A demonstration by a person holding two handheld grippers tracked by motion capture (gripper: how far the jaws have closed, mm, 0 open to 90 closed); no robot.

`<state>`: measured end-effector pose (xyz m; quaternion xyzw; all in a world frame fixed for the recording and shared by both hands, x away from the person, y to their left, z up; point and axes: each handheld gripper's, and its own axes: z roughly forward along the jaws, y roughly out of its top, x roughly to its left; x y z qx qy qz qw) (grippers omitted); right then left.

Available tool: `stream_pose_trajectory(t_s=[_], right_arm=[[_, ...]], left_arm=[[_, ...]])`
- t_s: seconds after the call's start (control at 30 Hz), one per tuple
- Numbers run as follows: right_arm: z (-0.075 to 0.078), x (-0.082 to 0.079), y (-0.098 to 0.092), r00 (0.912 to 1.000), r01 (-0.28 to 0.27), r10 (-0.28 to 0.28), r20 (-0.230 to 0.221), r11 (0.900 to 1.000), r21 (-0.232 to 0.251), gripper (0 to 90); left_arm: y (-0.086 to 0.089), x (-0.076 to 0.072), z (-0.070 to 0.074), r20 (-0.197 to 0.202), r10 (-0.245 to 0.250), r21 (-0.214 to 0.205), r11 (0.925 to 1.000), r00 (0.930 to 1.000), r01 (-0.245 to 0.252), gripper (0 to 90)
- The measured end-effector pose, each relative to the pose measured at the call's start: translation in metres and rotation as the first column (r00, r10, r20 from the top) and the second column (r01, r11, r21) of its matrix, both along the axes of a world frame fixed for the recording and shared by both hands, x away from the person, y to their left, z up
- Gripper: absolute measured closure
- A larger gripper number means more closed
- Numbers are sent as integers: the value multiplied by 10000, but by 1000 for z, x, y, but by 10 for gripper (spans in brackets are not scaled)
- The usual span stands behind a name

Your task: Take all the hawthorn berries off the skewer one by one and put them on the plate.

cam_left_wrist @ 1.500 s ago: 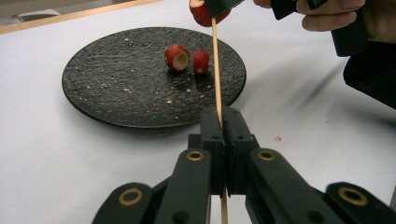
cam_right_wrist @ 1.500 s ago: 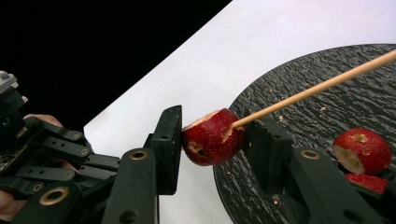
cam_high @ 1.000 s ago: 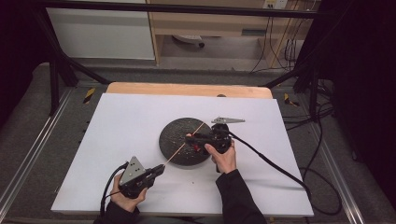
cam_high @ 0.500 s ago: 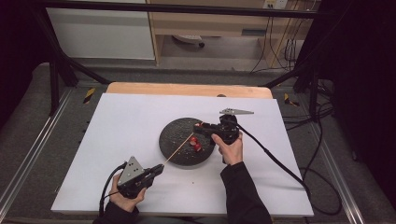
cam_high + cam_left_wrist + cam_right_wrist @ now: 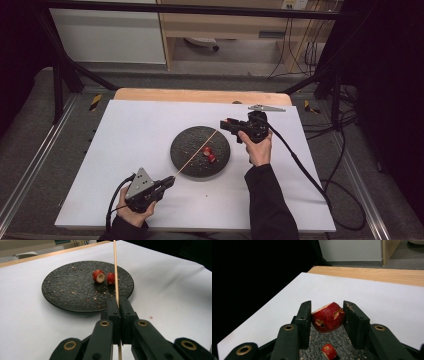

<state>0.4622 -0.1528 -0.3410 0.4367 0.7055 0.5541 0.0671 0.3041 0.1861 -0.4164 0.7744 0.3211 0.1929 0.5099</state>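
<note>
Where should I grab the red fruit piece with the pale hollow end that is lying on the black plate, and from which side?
Grip the hollowed fruit piece across its rounded red sides, coming down from above. It lies on the black plate with its cored end facing sideways, so the flanks offer opposing surfaces. A second piece and the wooden skewer sit close on one side, so set the jaws clear of them.

No readable text, label, brand, number or sign anywhere in the three views. Nothing printed or written on the white counter (image 5: 150,130), on the dark plate (image 5: 65,290), or on the black jaws of either hand-held gripper. Only yellow-and-black striped markings (image 5: 95,101) on the floor beside the counter, without any letters or figures.
</note>
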Motion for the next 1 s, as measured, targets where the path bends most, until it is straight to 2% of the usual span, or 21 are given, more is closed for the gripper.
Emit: stream_pose_trajectory(t_s=[0.23,0.43,0.67,0.83,1.0], right_arm=[[7,6,-8,9994,323,-322,143,9995,-42,603],[2,8,-5,9994,331,-327,132,9990,-301,603],[-16,10,8,9999,88,-95,-90,9971,-759,603],[-38,9,24,9990,-275,237,-391,9947,-994,603],[-50,9,32,9977,-429,367,-570,9929,-1114,603]], left_arm=[[2,1,0,-51,94,-53,9999,9999,-95,880],[6,3,0,-110,247,-138,9996,9996,-248,880],[7,4,0,-148,342,-193,9992,9993,-344,879],[8,5,0,-185,358,-205,9991,9992,-362,879],[8,5,0,-203,362,-195,9991,9991,-366,879]])
